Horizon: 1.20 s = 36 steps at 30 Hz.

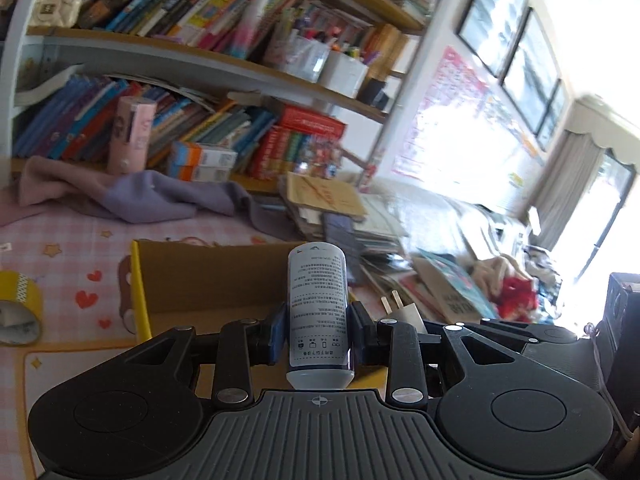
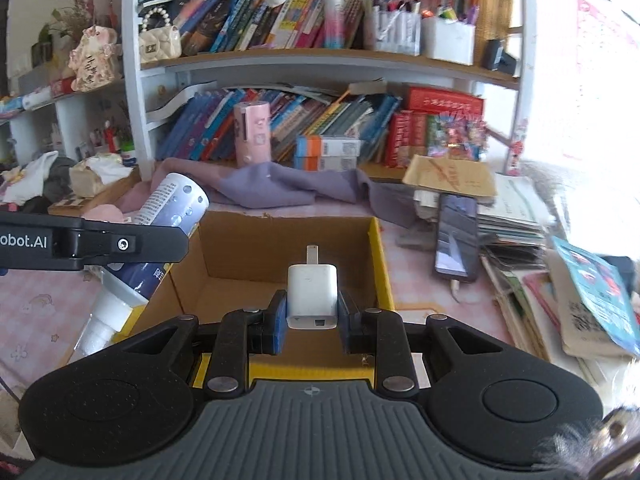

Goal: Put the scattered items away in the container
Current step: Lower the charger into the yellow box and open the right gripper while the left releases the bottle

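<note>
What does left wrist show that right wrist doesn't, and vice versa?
Left wrist only: yellow tape roll on the pink mat, left of the box; bright window and curtain on the right.

Right wrist only: the box's bare floor; a side shelf with a figurine; the left gripper's side, reaching in from the left.

Both: the cardboard box, spray can clamped by the left gripper, white charger clamped by the right gripper, purple cloth, phone and bookshelf.
</note>
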{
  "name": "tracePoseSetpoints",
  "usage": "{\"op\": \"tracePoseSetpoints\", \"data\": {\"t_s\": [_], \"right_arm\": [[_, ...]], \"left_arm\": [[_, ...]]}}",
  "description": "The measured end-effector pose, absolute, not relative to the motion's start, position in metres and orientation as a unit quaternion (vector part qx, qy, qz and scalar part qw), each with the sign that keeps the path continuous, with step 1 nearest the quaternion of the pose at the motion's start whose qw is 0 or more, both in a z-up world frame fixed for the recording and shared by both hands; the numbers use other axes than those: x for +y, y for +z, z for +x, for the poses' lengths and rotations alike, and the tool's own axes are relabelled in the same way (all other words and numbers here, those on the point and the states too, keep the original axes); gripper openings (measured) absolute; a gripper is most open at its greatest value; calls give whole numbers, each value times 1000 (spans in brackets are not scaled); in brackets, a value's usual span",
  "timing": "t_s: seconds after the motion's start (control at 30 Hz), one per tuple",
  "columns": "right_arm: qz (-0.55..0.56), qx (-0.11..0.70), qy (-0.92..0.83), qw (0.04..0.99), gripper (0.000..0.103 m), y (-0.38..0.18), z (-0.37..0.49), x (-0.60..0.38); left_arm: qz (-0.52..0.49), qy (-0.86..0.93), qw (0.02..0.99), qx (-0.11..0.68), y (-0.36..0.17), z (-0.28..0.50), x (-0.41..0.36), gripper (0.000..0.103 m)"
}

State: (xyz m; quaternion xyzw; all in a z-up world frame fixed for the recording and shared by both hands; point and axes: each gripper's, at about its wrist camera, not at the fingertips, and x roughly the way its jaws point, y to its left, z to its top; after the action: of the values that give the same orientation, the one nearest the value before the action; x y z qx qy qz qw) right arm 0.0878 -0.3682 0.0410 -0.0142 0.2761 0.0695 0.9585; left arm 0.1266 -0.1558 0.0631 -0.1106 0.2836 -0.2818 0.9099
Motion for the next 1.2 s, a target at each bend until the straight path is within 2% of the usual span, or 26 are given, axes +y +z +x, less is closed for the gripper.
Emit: {"op": "tracePoseSetpoints", "data": {"t_s": [0.17, 0.33, 0.5, 0.83, 1.13, 1.17, 1.2], "right_arm": [[-31, 297, 123, 946, 24, 25, 125, -373], [-166, 292, 146, 931, 24, 1, 163, -355], [-232, 327, 189, 896, 24, -16, 210, -350], [-285, 377, 252, 844, 24, -30, 268, -341], [-276, 392, 277, 832, 24, -43, 277, -340], [-274, 390, 278, 834, 28, -42, 277, -340], [-272, 386, 277, 837, 41, -41, 277, -340]], "left_arm": [[-101, -243, 918, 296, 50, 152, -162, 31], [-45, -219, 920, 321, 29, 186, -178, 31], [-7, -203, 910, 361, 11, 216, -195, 32], [52, -184, 889, 416, -10, 257, -213, 32], [55, -175, 891, 416, -13, 269, -215, 32], [55, -172, 892, 414, -13, 269, -215, 32], [55, -169, 894, 411, -13, 269, -215, 33]]}}
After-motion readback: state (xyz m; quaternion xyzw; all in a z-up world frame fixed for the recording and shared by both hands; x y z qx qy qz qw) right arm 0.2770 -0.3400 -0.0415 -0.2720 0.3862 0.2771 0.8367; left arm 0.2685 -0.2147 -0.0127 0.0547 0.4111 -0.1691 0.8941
